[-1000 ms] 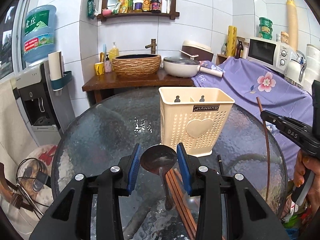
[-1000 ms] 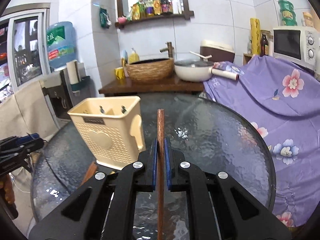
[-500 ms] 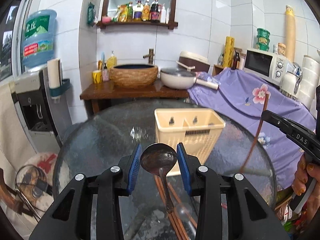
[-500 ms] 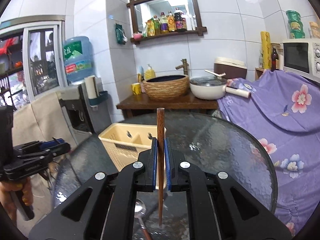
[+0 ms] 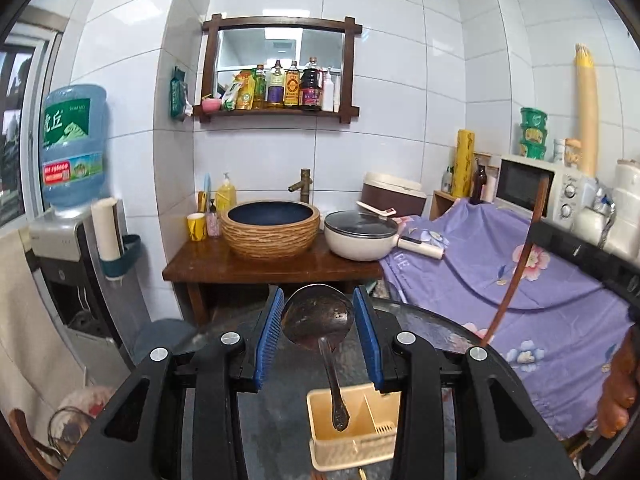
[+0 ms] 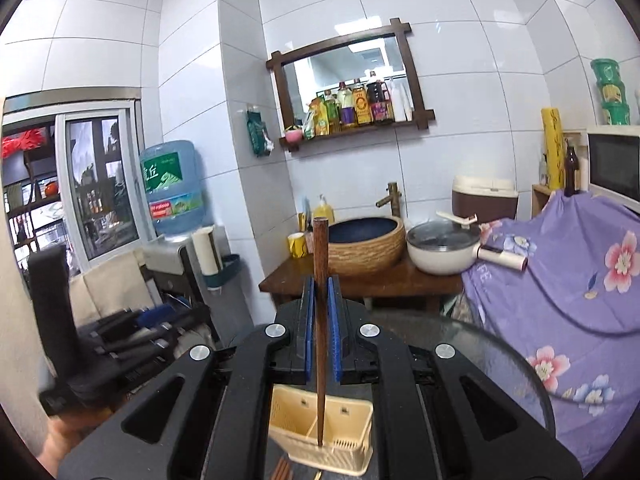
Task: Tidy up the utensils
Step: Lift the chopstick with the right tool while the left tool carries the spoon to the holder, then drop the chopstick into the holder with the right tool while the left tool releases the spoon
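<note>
My left gripper (image 5: pixel 317 316) is shut on a metal spoon (image 5: pixel 318 316), gripping its bowl; the handle hangs down over the left compartment of the cream utensil basket (image 5: pixel 360 446). My right gripper (image 6: pixel 320 316) is shut on a brown wooden chopstick (image 6: pixel 320 320), held upright with its lower tip over the basket (image 6: pixel 352 456). The chopstick also shows in the left wrist view (image 5: pixel 516 276), at the right. More chopsticks (image 6: pixel 280 470) lie on the table beside the basket.
The basket stands on a round glass table (image 6: pixel 500 364). Behind are a wooden counter (image 5: pixel 276 264) with a woven basin (image 5: pixel 271 230) and a white pan (image 5: pixel 360 236), a purple flowered cloth (image 5: pixel 520 276), a microwave (image 5: pixel 532 188) and a water dispenser (image 5: pixel 72 208).
Both grippers have risen and tilted down, so the basket now lies below them. The spoon handle and chopstick tip now hang over the basket's compartments.
</note>
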Tool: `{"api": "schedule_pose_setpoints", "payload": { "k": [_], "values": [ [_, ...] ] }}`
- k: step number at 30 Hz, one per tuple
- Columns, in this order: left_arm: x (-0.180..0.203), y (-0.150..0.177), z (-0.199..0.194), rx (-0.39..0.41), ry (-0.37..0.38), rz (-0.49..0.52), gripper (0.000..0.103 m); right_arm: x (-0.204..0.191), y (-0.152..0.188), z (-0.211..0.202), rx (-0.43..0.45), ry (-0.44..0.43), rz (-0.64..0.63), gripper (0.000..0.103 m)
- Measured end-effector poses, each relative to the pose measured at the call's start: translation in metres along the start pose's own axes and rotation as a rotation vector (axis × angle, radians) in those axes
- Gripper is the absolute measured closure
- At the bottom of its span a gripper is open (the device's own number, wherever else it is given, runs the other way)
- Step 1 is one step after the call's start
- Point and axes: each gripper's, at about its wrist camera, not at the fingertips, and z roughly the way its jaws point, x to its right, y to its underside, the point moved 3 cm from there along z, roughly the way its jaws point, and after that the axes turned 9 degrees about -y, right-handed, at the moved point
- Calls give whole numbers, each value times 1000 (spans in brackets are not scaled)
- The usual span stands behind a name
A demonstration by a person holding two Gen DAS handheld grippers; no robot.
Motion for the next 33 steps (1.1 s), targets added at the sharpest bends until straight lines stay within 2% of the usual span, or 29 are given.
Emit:
{"api": "schedule_pose_setpoints", "payload": {
  "k": [4,13,18,27,33],
  "values": [
    [13,17,26,-44,-17,33,68,0,6,18,-10,40,-30,95],
    [22,77,66,-159,-24,50,68,34,83,62,-152,90,32,95],
    [21,94,73,-191,-24,62,68,47,107,73,-197,93,67,95],
    [25,122,84,-239,-40,108,68,51,110,73,-191,112,54,95],
    [34,130,85,-240,-45,147,68,55,110,74,-192,127,56,95]
  ]
}}
